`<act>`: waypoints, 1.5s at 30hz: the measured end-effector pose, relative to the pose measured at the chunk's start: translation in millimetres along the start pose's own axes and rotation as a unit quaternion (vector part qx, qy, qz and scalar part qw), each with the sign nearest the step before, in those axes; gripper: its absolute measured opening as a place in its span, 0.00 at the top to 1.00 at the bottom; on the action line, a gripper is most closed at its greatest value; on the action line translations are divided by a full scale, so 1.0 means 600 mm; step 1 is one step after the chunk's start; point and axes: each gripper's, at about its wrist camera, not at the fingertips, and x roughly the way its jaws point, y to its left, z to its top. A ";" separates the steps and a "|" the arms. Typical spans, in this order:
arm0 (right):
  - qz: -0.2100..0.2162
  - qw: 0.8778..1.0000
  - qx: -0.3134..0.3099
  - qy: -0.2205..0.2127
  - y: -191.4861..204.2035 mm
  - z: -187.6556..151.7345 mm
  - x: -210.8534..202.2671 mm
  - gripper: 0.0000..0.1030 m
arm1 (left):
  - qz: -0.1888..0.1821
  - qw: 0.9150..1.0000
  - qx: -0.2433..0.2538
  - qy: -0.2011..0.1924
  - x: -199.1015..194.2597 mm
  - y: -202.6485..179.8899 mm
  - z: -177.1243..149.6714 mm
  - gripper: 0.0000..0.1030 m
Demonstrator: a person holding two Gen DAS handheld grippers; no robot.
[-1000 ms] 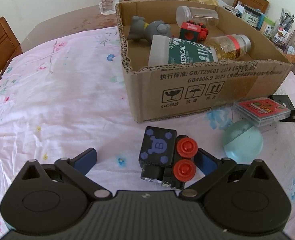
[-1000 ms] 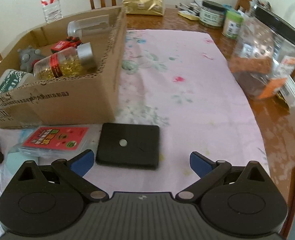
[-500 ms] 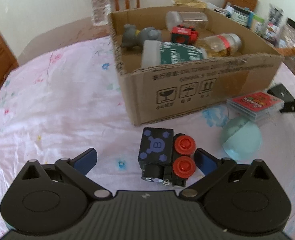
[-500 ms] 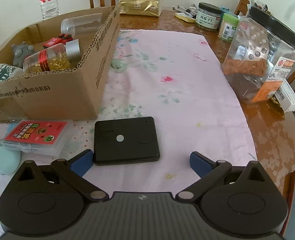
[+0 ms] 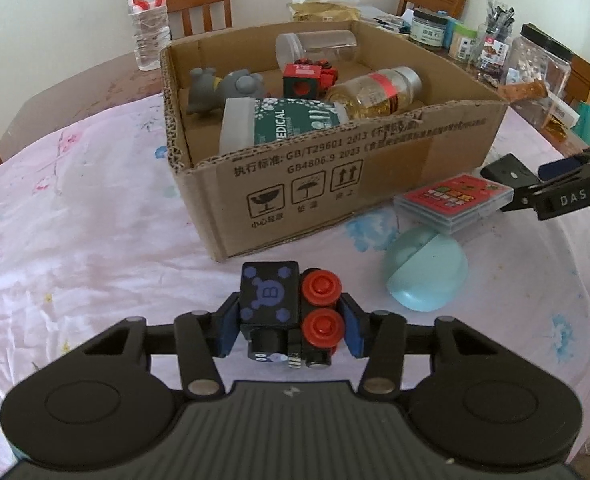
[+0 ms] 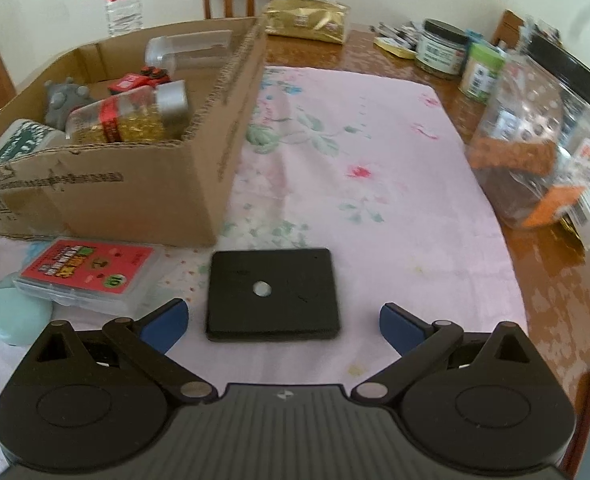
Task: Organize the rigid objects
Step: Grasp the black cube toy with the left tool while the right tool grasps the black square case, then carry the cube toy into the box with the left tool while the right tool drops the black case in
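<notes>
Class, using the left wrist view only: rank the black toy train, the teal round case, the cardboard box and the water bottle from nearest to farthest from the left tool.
1. black toy train: clamped in the left tool.
2. teal round case: on the cloth, ahead to the right.
3. cardboard box: straight ahead, mid-table.
4. water bottle: far left, behind the box.

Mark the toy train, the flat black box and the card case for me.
toy train (image 5: 270, 300): left wrist view, top face of its black cab with the blue B.
flat black box (image 6: 273, 292): right wrist view, middle of its top face.
card case (image 6: 89, 270): right wrist view, red label on its lid.
</notes>
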 end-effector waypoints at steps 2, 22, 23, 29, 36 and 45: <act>0.007 1.000 -0.008 -0.004 0.005 0.003 0.001 0.01 | 0.001 1.000 -0.004 0.000 0.001 0.000 0.001 0.52; 0.014 0.999 -0.044 -0.001 0.002 0.018 -0.009 0.28 | 0.014 1.000 -0.017 0.014 0.005 -0.004 0.010 0.52; 0.015 0.999 -0.046 0.002 0.002 0.018 -0.010 0.28 | 0.015 1.000 -0.015 0.016 0.005 -0.005 0.010 0.52; 0.019 0.998 -0.065 0.008 -0.005 0.019 -0.024 0.28 | 0.014 0.999 -0.002 0.029 -0.003 -0.010 0.015 0.52; 0.031 0.996 -0.089 0.004 -0.016 0.028 -0.054 0.28 | 0.002 0.999 0.004 0.034 -0.027 -0.012 0.028 0.52; 0.058 0.990 -0.127 -0.015 -0.019 0.061 -0.115 0.28 | -0.014 0.999 0.017 0.025 -0.075 -0.018 0.057 0.52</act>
